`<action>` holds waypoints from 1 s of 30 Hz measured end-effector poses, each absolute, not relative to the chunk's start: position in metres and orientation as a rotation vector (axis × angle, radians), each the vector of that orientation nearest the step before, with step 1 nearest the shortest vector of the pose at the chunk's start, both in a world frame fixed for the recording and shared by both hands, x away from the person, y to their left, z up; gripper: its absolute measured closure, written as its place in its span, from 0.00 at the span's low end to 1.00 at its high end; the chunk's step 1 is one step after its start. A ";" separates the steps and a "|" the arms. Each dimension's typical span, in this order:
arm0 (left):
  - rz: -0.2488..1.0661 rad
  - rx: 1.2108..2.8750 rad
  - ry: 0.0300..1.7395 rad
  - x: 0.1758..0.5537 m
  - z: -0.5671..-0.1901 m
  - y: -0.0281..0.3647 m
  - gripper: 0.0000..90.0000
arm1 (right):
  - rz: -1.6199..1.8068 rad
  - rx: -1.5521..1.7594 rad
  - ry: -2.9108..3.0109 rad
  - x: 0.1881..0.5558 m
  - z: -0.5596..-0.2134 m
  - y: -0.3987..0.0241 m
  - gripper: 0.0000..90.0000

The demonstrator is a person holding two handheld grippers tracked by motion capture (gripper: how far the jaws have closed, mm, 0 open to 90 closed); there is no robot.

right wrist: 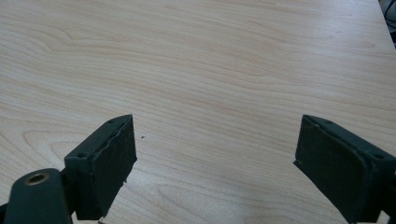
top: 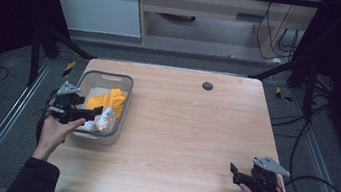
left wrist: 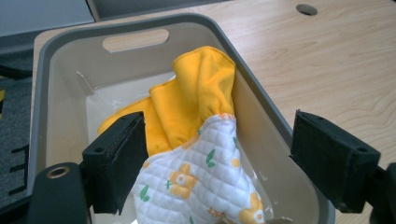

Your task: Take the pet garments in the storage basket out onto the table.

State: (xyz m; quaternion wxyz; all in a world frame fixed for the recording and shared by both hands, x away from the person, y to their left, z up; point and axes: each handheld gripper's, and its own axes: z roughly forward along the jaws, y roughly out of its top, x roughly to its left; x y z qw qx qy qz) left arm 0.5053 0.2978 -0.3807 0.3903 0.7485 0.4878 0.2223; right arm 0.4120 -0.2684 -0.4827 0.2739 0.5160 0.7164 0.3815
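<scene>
I have the left gripper [left wrist: 219, 163] poised over the grey plastic bin [left wrist: 261, 100] at the table's left edge, jaws spread wide and holding nothing. Between them lies the oven mitt [left wrist: 205, 182] (quilted white with orange flowers, yellow lining), slumped inside the bin against its right wall. I judge this to be the reach, just ahead of the grasp: next I need to drop lower so both pads straddle the quilted fabric, then close. My right gripper [right wrist: 215, 154] waits wide open and empty over the bare wooden table [right wrist: 210, 56], well apart.
</scene>
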 end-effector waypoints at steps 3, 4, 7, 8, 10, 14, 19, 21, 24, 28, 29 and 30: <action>0.558 1.929 1.246 0.509 -0.382 0.295 0.20 | 1.027 1.390 1.928 0.412 -0.483 -0.268 0.14; 0.549 1.940 1.250 0.510 -0.383 0.294 0.20 | 1.027 1.388 1.928 0.413 -0.483 -0.268 0.14; 0.549 1.963 1.247 0.514 -0.384 0.291 0.20 | 1.029 1.393 1.930 0.413 -0.483 -0.268 0.14; 0.546 1.963 1.247 0.515 -0.385 0.290 0.21 | 1.029 1.394 1.931 0.413 -0.483 -0.268 0.14; 0.532 1.966 1.247 0.517 -0.386 0.288 0.21 | 1.026 1.392 1.931 0.413 -0.483 -0.268 0.14; 0.525 1.988 1.260 0.522 -0.390 0.284 0.23 | 1.029 1.393 1.932 0.414 -0.483 -0.269 0.14; 0.509 2.028 1.274 0.528 -0.394 0.280 0.24 | 1.026 1.393 1.938 0.414 -0.484 -0.268 0.14; 0.498 2.042 1.279 0.530 -0.395 0.280 0.25 | 1.025 1.394 1.940 0.415 -0.484 -0.268 0.14; 0.481 2.065 1.287 0.533 -0.398 0.279 0.27 | 1.023 1.394 1.942 0.415 -0.484 -0.268 0.14; 0.470 2.091 1.298 0.536 -0.400 0.276 0.28 | 1.024 1.395 1.945 0.415 -0.484 -0.268 0.14; 0.469 2.100 1.299 0.537 -0.401 0.276 0.28 | 1.023 1.393 1.947 0.415 -0.484 -0.268 0.14; 0.466 2.103 1.301 0.537 -0.401 0.275 0.28 | 1.026 1.401 1.948 0.415 -0.484 -0.268 0.14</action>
